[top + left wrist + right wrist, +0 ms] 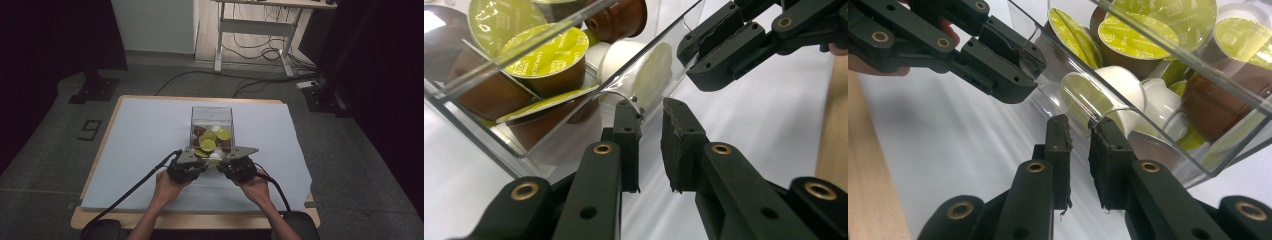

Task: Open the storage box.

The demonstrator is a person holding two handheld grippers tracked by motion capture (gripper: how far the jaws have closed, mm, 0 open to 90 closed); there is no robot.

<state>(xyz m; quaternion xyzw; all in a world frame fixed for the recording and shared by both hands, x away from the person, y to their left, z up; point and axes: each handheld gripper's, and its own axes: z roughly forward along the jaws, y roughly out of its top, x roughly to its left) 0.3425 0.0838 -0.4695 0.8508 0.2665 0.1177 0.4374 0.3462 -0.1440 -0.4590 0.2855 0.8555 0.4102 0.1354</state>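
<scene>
Clear capsule-filled box (212, 120) mid-table

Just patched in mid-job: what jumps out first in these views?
A clear plastic box stands mid-table on the pale blue sheet, holding coffee capsules with yellow-green lids, plus brown and white ones. The left gripper and right gripper sit at its near wall, one toward each near corner. Each gripper view shows its jaws pinched on that wall's rim.
</scene>
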